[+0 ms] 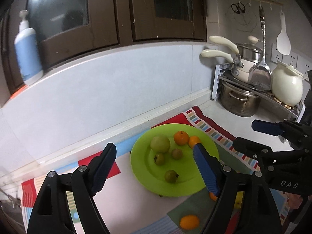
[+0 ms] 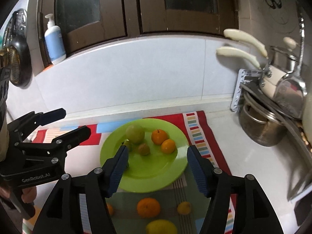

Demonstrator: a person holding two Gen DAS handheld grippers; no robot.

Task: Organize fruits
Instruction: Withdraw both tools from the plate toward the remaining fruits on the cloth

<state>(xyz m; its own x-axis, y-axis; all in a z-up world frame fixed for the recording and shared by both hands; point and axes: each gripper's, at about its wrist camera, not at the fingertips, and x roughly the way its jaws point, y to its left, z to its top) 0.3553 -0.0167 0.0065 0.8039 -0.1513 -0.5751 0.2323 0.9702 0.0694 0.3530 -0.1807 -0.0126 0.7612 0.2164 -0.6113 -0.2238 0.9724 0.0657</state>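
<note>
While both grippers hang above the mat (image 2: 197, 136) with nothing in them, what matters is where the loose fruit lies from each. The right gripper (image 2: 157, 167) is spread wide, empty, its fingers straddling the near rim of the green plate (image 2: 156, 177); just below and nearer than those fingers, on the mat, sit a tangerine (image 2: 148, 207), a small yellow fruit (image 2: 184, 207), a lemon (image 2: 161, 227) at the frame edge and an orange fruit (image 2: 110, 209) half hidden by the left finger. The tangerine lies almost on the right gripper's centre line, so a short pull back and down would likely put it between the jaws; being round, it imposes no grasp axis. The left gripper (image 1: 154, 167) is also wide and empty, over the plate's left side, with one orange fruit (image 1: 189, 222) low and to its right. Already on the plate are a large green fruit (image 1: 160, 144), three small green ones and two orange ones. The right gripper looks nearer to most of the loose fruit.
</note>
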